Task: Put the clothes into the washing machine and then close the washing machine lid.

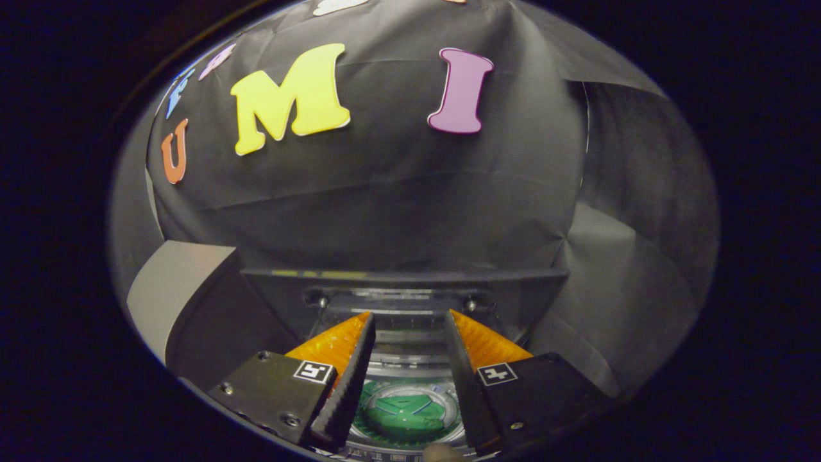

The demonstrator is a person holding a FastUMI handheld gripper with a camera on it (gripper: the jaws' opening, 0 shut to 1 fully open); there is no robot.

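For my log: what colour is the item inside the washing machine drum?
Green, seen in gripper view.

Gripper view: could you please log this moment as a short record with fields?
setting: booth with black cloth wall
gripper: fingers open, nothing between them
washing machine: dark rear panel just beyond the fingertips
drum: seen from above, between the fingers
drum contents: something green; cannot tell if it is clothing
lid: open, standing upright behind the drum opening
grey block: beside the machine
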